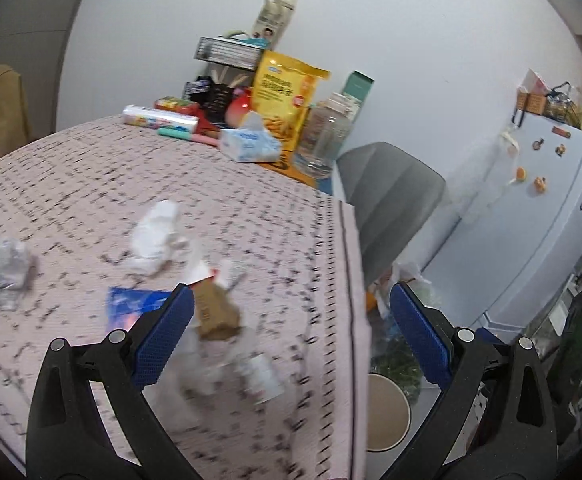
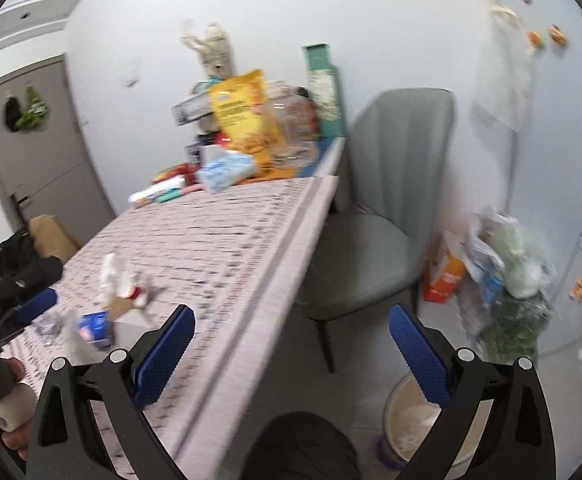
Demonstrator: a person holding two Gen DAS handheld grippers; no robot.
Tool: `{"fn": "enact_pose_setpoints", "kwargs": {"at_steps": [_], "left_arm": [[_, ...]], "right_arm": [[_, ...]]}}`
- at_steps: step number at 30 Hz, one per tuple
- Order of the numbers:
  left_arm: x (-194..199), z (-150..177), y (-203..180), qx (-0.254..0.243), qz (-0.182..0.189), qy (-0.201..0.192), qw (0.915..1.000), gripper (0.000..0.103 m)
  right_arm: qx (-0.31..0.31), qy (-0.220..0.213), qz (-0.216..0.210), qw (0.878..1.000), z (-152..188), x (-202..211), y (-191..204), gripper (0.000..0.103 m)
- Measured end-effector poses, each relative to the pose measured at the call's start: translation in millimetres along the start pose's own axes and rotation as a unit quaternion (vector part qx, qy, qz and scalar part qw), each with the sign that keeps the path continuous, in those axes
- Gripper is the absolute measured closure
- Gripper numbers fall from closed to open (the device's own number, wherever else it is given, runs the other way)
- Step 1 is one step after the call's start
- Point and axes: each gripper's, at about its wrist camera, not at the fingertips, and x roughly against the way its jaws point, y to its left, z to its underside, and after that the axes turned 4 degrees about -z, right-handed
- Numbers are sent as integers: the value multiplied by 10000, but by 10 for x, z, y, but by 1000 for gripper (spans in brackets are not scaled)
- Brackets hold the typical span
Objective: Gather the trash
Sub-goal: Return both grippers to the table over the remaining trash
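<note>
patterned cloth covered the table point(image 1: 251, 216) where trash lay near its right edge: a crumpled tissue point(image 1: 157, 236), a brown carton point(image 1: 215, 312), a blue wrapper point(image 1: 131, 304) and a foil wad point(image 1: 3, 264). the left gripper point(image 1: 291, 332) hung spread and empty over the carton, apparently mid-pickup; closing on it looked next. the right gripper point(image 2: 291, 344), also spread, hovered past the edge above the bin point(image 2: 407, 420). groceries crowded the far edge; a grey chair point(image 2: 375, 208) stood beside.

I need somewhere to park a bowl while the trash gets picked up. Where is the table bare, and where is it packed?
Bare: the wide middle of the pink patterned tablecloth, between the crumpled white tissue and the blue tissue pack, and the strip along the edge beside the grey chair. Crowded: the far end around the yellow snack bag, and the near litter around the brown cardboard box.
</note>
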Motion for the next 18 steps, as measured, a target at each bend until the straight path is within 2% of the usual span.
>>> {"fn": "enact_pose_setpoints", "kwargs": {"at_steps": [4, 8, 18], "left_arm": [[138, 35, 246, 196, -102, -19, 9998, 6], [240, 74, 436, 265, -210, -27, 9994, 6], [329, 189, 813, 489, -288, 132, 9983, 6]], "right_arm": [[-51, -28, -444, 9990, 64, -34, 274, 8], [156, 53, -511, 9986, 121, -73, 512, 8], [615, 844, -802, 9913, 287, -279, 811, 8]]}}
